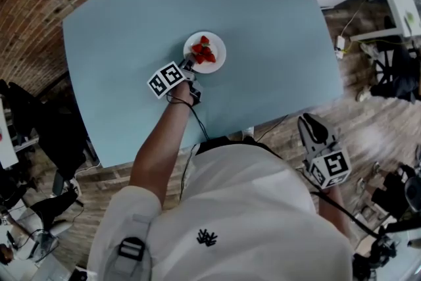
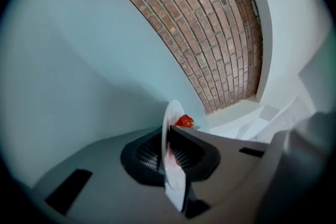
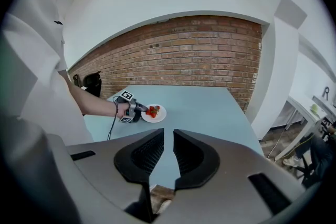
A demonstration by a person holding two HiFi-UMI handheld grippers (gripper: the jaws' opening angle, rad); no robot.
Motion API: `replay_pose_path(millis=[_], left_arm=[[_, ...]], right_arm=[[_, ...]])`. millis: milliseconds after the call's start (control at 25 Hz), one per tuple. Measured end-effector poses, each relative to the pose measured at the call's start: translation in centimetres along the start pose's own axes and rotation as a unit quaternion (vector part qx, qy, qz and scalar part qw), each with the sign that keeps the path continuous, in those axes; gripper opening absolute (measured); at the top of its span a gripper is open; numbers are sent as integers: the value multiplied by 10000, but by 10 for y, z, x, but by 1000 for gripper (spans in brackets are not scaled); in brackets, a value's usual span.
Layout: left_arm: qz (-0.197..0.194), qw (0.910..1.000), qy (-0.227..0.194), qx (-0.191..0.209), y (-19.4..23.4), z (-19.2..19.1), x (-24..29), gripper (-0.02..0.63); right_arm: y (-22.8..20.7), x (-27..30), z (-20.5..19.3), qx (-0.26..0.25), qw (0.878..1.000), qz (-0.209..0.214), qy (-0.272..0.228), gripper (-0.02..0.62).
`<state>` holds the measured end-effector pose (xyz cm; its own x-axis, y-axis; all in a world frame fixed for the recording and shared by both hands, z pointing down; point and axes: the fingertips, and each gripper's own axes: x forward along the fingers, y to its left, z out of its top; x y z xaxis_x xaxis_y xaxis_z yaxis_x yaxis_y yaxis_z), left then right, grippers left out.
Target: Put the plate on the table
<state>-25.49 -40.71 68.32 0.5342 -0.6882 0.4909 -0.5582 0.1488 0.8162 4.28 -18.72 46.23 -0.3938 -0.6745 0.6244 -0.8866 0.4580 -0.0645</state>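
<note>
- The left gripper (image 1: 189, 63) is clamped on the plate (image 1: 221, 48). In the left gripper view its jaws pinch the thin rim (image 2: 169, 128) between them, with the plate seen edge-on.
- The plate sits near the middle of the table (image 1: 263, 16), with strawberries (image 1: 203, 51) piled on it. From the head view and the right gripper view it appears to lie flat on the top. No view settles whether its base fully touches.
- The key relation is that the plate lies straight ahead of the left gripper, away from the person. The jaws grip the rim on the side nearest the person, slightly to the left. The gripper's body and marker cube trail back along the forearm toward the table's near edge.
- The plate is round, so it has no long axis to line up. What matters is that it is level, with the berries well inside the rim.
- The likely remaining move is to let the jaws part and draw the gripper back along its own line. It should not lift, or the rim may tip.
- The right gripper (image 1: 314, 123) hangs at the person's right side, off the table's near edge and well apart from the plate. Its jaws (image 3: 168, 152) are nearly together with nothing between them, so the left one is the nearer tool.
</note>
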Motion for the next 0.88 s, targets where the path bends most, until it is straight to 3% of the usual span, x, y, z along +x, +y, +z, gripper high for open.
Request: replay_pose_path(millis=[160,360,680,880], left_arm=[[163,9996,18,223,-1,1,-1,25],[569,9945,37,884,-2,5,-2,40],[1219,9768,68,1761,-1,11,-3,72],[1615,9595,150,2302,1,16,-2,84]], right_arm=[[0,-3,-1,16,10000,-12,-27,60],[-3,-6,-4,33,10000,-20,-66,60],[-6,-8,-8,57,9999,34,-91,60],[-12,-9,-8,74,9999,38,-97,60]])
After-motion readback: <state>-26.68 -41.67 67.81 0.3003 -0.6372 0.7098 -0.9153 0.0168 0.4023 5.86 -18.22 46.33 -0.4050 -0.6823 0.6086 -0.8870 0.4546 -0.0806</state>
